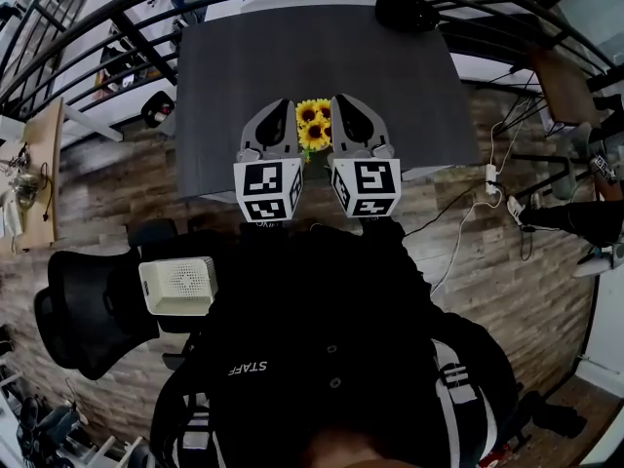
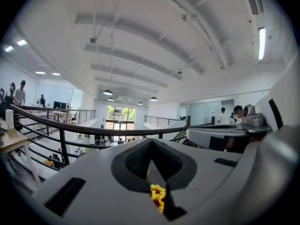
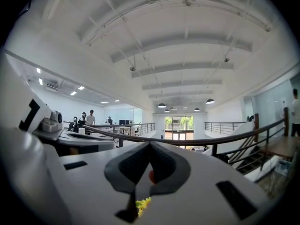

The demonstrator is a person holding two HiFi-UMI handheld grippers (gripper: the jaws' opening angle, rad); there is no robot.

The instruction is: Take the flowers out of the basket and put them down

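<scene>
**Dark grey rectangular surface** (image 1: 312,57): seen from above in the head view, with both grippers held side by side over its near edge.

**Left gripper** (image 1: 280,107) and **right gripper** (image 1: 343,103): both are pointed away from the person, level with each other. The task's thing is bracketed between them.

**Fingers:** in the left gripper view the fingers (image 2: 136,161) are closed tip to tip, and nothing is seen clamped at the tips. In the right gripper view the fingers (image 3: 133,165) are likewise brought together. A small orange-red spot (image 3: 151,176) is seen in the gap between the pads; what it is cannot be told.

**Bunch of yellow sunflowers** (image 1: 313,125): placed between the two grippers. The blooms are turned up toward the head camera, so the long axis runs roughly upright, and the stems are mostly hidden. A little of the yellow is glimpsed beneath each gripper's closed fingers.
</scene>
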